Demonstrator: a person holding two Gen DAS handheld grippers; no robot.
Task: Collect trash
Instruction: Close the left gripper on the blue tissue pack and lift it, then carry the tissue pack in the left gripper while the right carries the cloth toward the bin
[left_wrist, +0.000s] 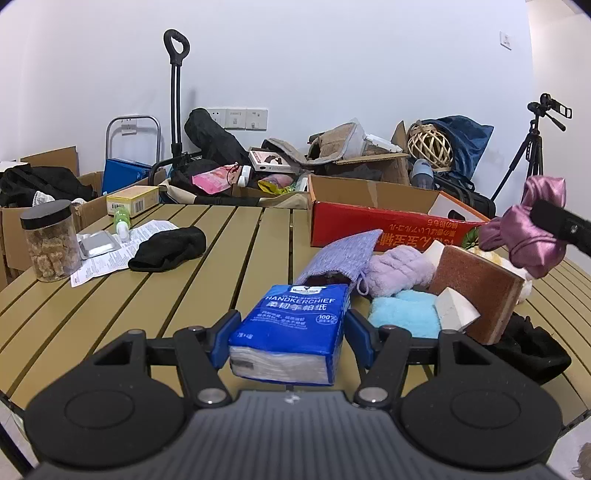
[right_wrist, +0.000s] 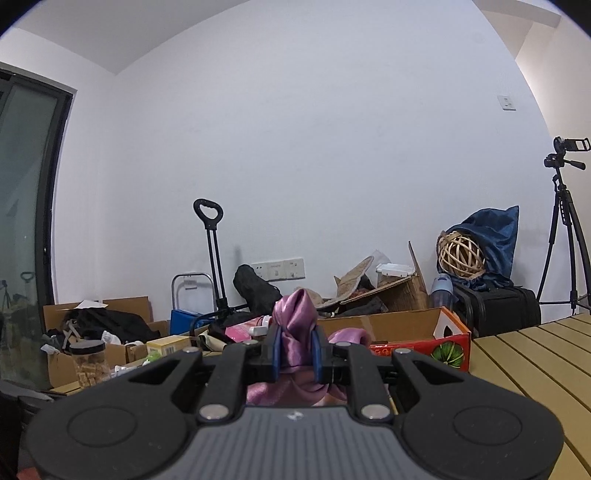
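Note:
A blue handkerchief tissue pack (left_wrist: 291, 328) lies on the slatted table (left_wrist: 155, 295), between the blue pads of my left gripper (left_wrist: 291, 338). The jaws stand wide on either side of the pack with small gaps. My right gripper (right_wrist: 295, 349) is shut on a shiny purple satin cloth (right_wrist: 297, 325) and holds it up in the air. The same cloth (left_wrist: 532, 225) and a black right fingertip (left_wrist: 561, 223) show at the right of the left wrist view. A red cardboard box (left_wrist: 384, 218) with an open top stands at the table's back; it also shows in the right wrist view (right_wrist: 417, 326).
A pile by the pack holds a lilac mitt (left_wrist: 343, 254), lilac and light-blue fluffy cloths (left_wrist: 402, 310), a brown sponge (left_wrist: 476, 291) and white wedges. A black cloth (left_wrist: 170, 249), papers, blister pack, small bottle and a jar (left_wrist: 50, 240) lie at left. Clutter boxes and a tripod (right_wrist: 565, 236) stand behind.

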